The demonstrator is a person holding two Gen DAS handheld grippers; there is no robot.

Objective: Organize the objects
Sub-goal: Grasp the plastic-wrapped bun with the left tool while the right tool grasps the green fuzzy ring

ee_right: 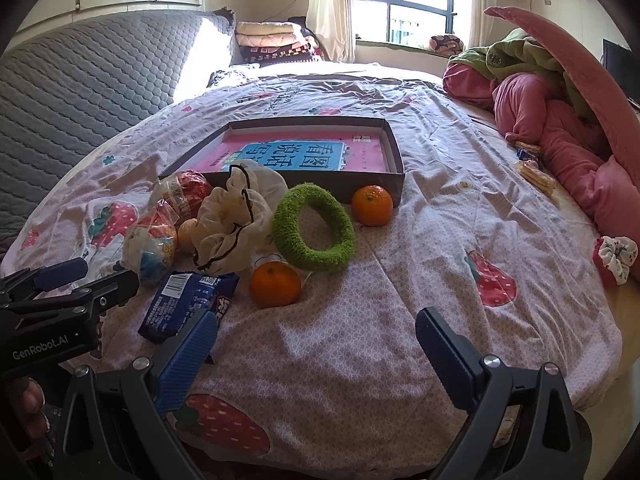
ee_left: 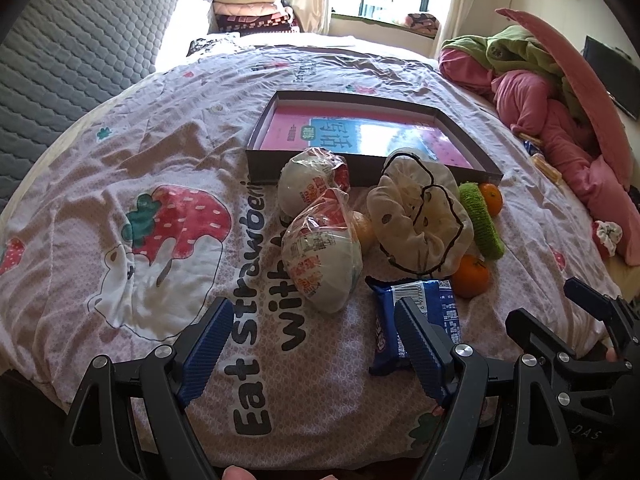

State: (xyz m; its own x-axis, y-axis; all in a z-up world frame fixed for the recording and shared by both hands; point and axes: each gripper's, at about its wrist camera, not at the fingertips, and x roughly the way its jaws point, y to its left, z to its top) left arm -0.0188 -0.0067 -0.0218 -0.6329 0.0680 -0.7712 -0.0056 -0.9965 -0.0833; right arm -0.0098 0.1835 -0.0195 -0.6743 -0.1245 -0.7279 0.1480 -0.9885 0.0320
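On the bed a shallow dark box [ee_left: 256,160] [ee_right: 396,184] holds a pink book [ee_left: 288,128] [ee_right: 280,148]. In front of it lie two wrapped buns [ee_left: 320,256] [ee_right: 152,244], a cream drawstring pouch [ee_left: 420,220] [ee_right: 232,220], a green fuzzy ring [ee_left: 480,220] [ee_right: 312,232], oranges [ee_left: 472,276] [ee_right: 275,284] [ee_right: 372,205] and a blue snack packet [ee_left: 440,312] [ee_right: 180,304]. My left gripper [ee_left: 316,340] is open and empty, its right finger over the packet. My right gripper [ee_right: 320,352] is open and empty, below the near orange.
A pink and green bedding pile [ee_left: 560,92] [ee_right: 560,92] lies at the right. A floral scrunchie [ee_right: 616,258] and wrapped snacks [ee_right: 534,174] lie near it. A grey quilted headboard [ee_right: 80,80] stands at the left. Folded blankets [ee_right: 272,44] sit at the back.
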